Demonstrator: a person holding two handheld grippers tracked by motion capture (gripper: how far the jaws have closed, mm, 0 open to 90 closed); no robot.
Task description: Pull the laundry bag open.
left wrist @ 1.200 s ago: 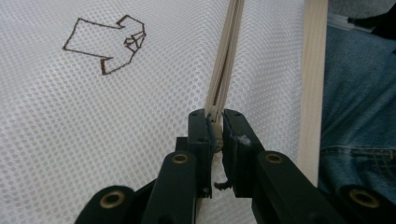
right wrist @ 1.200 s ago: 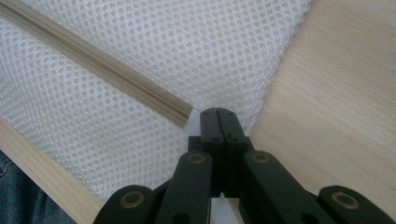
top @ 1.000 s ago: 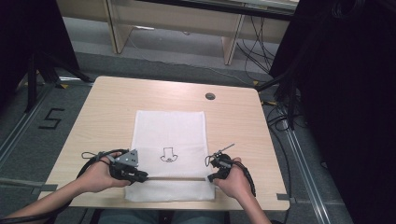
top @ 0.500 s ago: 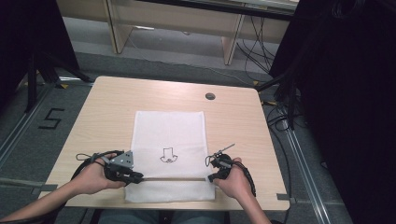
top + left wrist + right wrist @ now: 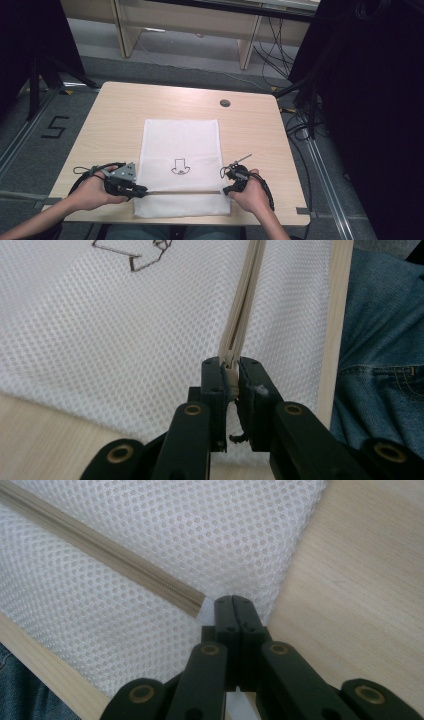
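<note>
A white mesh bag [image 5: 180, 145] lies flat on the wooden table [image 5: 250, 130], with a small black drawing [image 5: 181, 167] on it. A beige zipper [image 5: 185, 191] runs across its near end. My left gripper [image 5: 141, 190] is at the zipper's left end. In the left gripper view, the left gripper [image 5: 231, 371] is shut on the zipper's pull, and the zipper [image 5: 245, 305] stretches away from it. My right gripper [image 5: 226, 190] is at the bag's right edge. In the right gripper view, the right gripper [image 5: 233, 602] is shut on the mesh edge just past the zipper's [image 5: 100, 550] end.
A round cable hole [image 5: 225, 103] sits at the table's far right. The table's near edge runs just behind both hands, with the person's jeans [image 5: 385, 340] below it. Cables trail from both grippers. Desk legs and dark drapes stand beyond the table.
The left hand and its gripper have shifted slightly to the left at the zipper's end. The right hand has stayed still.
</note>
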